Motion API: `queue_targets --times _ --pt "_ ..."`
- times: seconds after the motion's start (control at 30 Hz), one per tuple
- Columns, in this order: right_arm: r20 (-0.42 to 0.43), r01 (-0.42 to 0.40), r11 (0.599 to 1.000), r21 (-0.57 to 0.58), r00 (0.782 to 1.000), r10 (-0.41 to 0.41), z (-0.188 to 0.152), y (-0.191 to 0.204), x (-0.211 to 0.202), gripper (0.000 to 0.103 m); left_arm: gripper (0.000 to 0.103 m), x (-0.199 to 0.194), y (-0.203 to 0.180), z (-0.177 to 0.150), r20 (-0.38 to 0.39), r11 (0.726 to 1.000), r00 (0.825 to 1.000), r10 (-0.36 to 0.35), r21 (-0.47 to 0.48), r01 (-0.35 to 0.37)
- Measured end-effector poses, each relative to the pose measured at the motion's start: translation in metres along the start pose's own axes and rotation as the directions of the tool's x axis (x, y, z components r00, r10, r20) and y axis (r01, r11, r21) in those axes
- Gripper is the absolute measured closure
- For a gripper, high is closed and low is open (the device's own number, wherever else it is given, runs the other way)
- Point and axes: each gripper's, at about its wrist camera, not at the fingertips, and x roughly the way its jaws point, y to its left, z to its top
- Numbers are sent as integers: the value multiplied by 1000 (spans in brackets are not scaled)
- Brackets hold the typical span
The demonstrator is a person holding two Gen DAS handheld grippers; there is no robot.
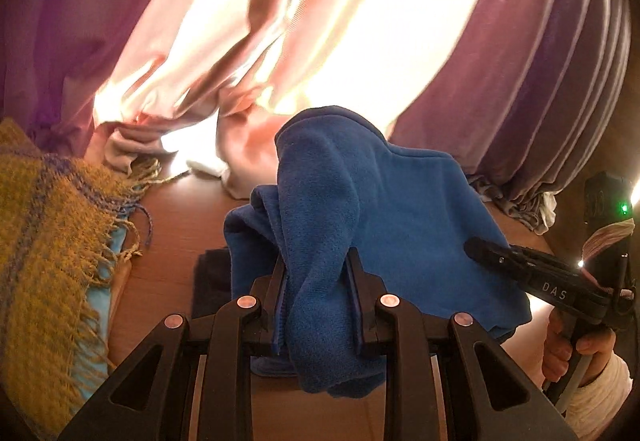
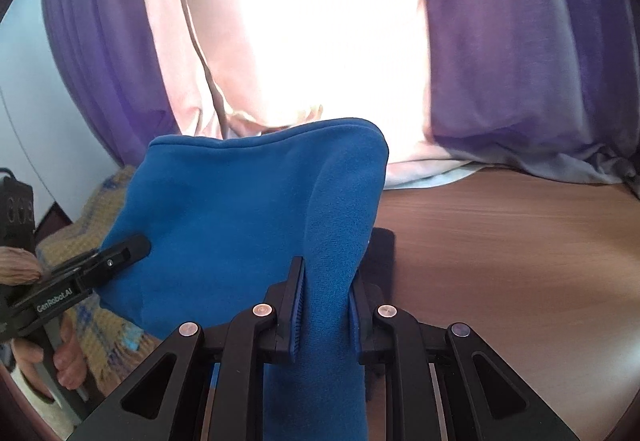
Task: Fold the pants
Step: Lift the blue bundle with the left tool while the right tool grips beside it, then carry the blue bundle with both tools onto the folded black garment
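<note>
The blue fleece pants (image 1: 372, 201) hang bunched between both grippers, lifted above the wooden table (image 1: 172, 241). My left gripper (image 1: 316, 281) is shut on a thick fold of the blue pants. My right gripper (image 2: 326, 293) is shut on another fold of the same pants (image 2: 240, 217). The right gripper shows in the left wrist view (image 1: 476, 245) at the pants' right edge. The left gripper shows in the right wrist view (image 2: 138, 245) at the pants' left edge. A dark item (image 2: 382, 253) lies on the table under the pants, mostly hidden.
A yellow fringed woven blanket (image 1: 44, 253) lies on the left of the table. Pink and purple curtains (image 1: 280, 21) hang close behind the table. Bare wooden table surface (image 2: 500, 261) lies to the right.
</note>
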Motion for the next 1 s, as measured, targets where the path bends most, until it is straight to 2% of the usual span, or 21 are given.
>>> queue_targets --times 0.2,0.4,0.53,0.6,0.67,0.7,0.77,0.9,1.0 --pt "-82 37 999 -17 996 -39 1 5 46 84 78 39 30 -6 -83 999 996 -15 -42 11" --pt "-142 46 998 -31 989 -49 -14 3 74 84 77 52 38 -16 -121 1000 992 -20 -5 19" --pt "-149 37 999 4 988 -36 -16 -2 79 83 68 55 42 -19 -138 1000 990 -7 14 9" --pt "-156 52 999 -3 986 -52 -14 -2 82 82 62 49 42 -20 -130 999 991 28 47 -22" --pt "-163 61 998 0 985 -60 -13 -2 81 80 50 42 42 -19 -121 996 990 66 67 -58" --pt "-170 73 997 3 983 -72 -13 -1 80 76 48 38 44 -18 -115 994 990 85 77 -76" --pt "-168 116 993 3 979 -114 -13 2 75 70 47 27 45 -16 -104 989 987 123 98 -113" --pt "-88 232 972 -43 968 -235 -7 17 51 70 49 0 38 -11 -24 968 980 199 159 -193" --pt "-23 214 975 -61 976 -215 2 25 34 70 51 -10 27 -5 21 969 988 150 193 -151"
